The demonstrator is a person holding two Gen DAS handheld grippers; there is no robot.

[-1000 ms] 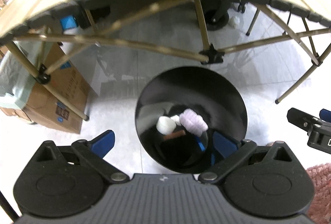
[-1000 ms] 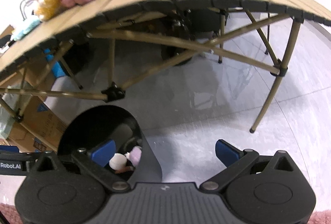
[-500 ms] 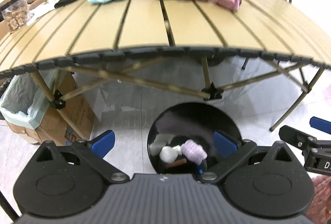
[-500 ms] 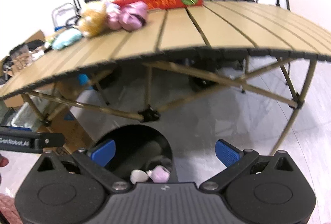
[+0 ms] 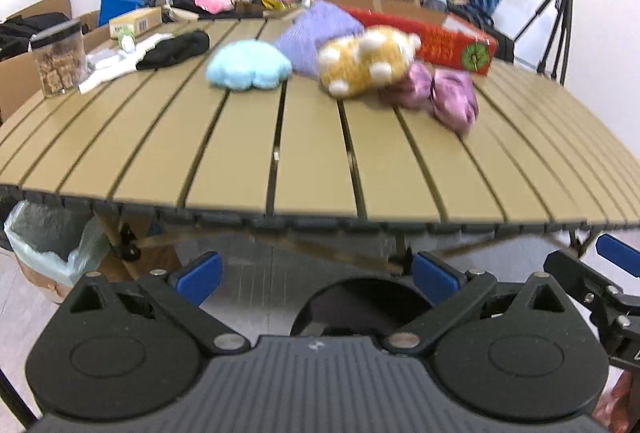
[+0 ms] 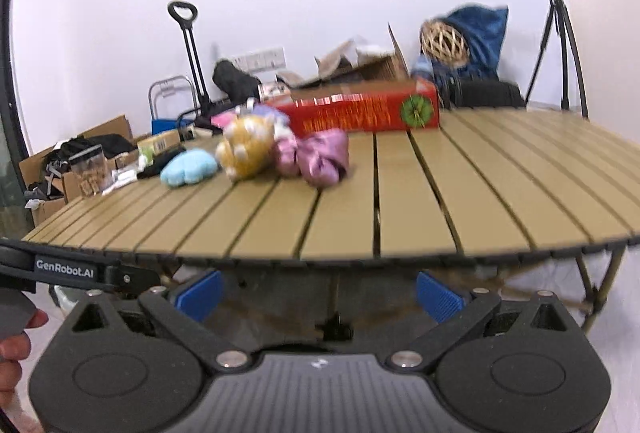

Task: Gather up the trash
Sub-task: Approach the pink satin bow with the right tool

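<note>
Grippers face a slatted tan table (image 5: 312, 169) from just off its near edge, both tongs spread wide with nothing between the blue pads. Left of the table, under its near corner in the left wrist view, a box lined with a pale green bag (image 5: 48, 245) stands on the floor. At the table's far left a clear jar of brown pieces (image 5: 58, 59) stands beside white cloth and a black cloth (image 5: 176, 49). Toward the table's middle a light blue plush (image 5: 248, 67) lies on the slats, with a purple plush (image 5: 316, 33) behind it and a yellow plush with white spots (image 5: 364, 63) just beside that. Touching the yellow one on its right is a pink plush bow (image 5: 440, 93), and a long red box (image 5: 436, 37) runs along the table's far edge behind them. Beyond the table's right end a tripod (image 5: 556, 21) stands against the white wall.

Below the table's near edge, between the left gripper (image 5: 318, 273) pads, the rim of the black trash bin (image 5: 360, 297) shows on the floor; its contents are hidden here. The right gripper (image 5: 588, 273) enters at the right of the table's edge in that view.

From the right wrist view, the right gripper (image 6: 320, 293) sits before the same table (image 6: 400, 201), the left gripper's arm labelled GenRobot.AI (image 6: 64, 269) at the left. Only a dark sliver at the bottom centre may be the bin.
</note>
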